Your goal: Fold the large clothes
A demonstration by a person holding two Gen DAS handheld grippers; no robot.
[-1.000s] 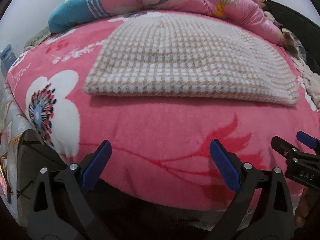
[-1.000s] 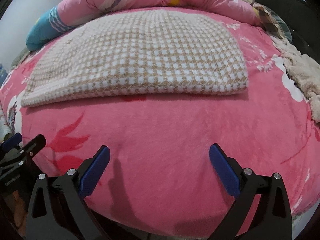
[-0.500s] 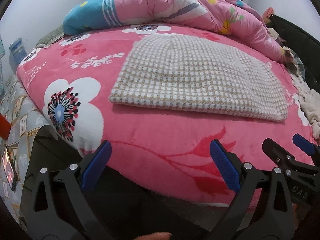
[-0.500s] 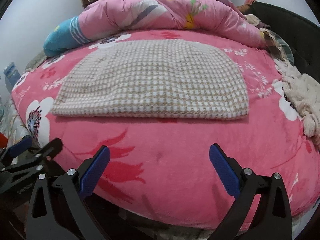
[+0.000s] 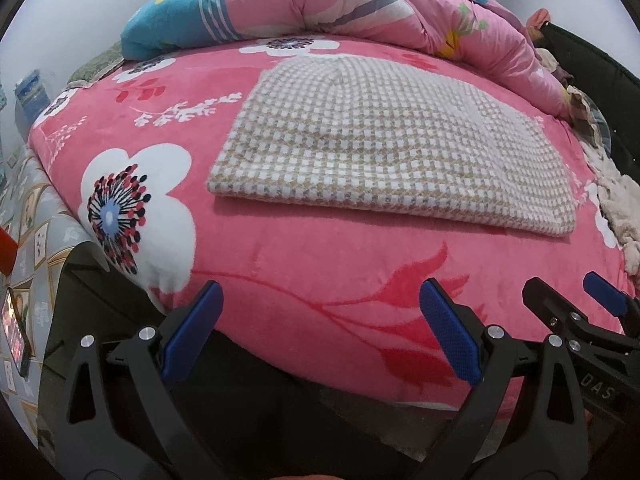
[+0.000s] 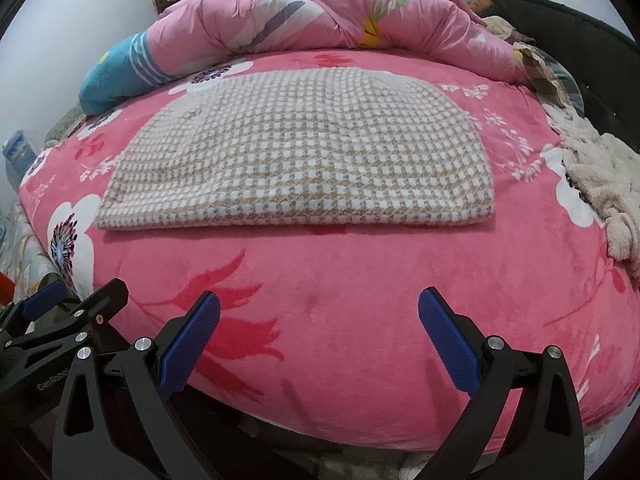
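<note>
The folded houndstooth garment [image 6: 296,152] lies flat on the pink floral bed [image 6: 360,300], its near edge well apart from both spread, empty hand-held grippers [image 5: 320,332] [image 6: 320,336].

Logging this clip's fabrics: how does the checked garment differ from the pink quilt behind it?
The checked garment lies flat, folded into a neat rectangle; the pink quilt is bunched in a rumpled heap. The garment has small beige and white checks; the quilt has large coloured shapes on pink. The garment sits mid-bed; the quilt runs along the far edge. Both rest on the pink flowered blanket, untouched by either gripper.
</note>
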